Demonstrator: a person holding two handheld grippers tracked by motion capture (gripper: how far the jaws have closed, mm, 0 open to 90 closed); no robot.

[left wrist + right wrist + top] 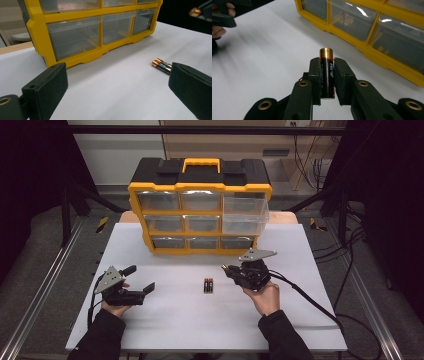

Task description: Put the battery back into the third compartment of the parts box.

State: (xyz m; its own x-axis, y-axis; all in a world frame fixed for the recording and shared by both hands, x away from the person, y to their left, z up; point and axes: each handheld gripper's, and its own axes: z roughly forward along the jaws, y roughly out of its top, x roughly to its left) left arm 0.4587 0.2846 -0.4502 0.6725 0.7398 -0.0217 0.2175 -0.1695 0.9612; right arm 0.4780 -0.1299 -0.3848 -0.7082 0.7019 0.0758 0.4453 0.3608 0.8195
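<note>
White table [165,320]: the right gripper [231,270] pinches 1 battery [327,72] off the surface, 2 batteries [208,285] lie at its 8 o'clock, the left gripper [149,288] idles spread, and next, probably, comes a carry to the pulled-out drawer [245,215] at 12 o'clock.

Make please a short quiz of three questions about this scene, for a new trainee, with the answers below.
1. True or false: the right tool is shut on a battery.
2. How many batteries lie on the table between the two hands?
A. none
B. two
C. five
3. Which drawer of the yellow organizer stands pulled out?

Key
1. True. In the right tool view both jaws press on its sides, with the gold end sticking out past them.
2. B. They lie side by side.
3. The top right drawer in the high view. It juts forward of the others. The left tool is open and holds nothing.
</note>
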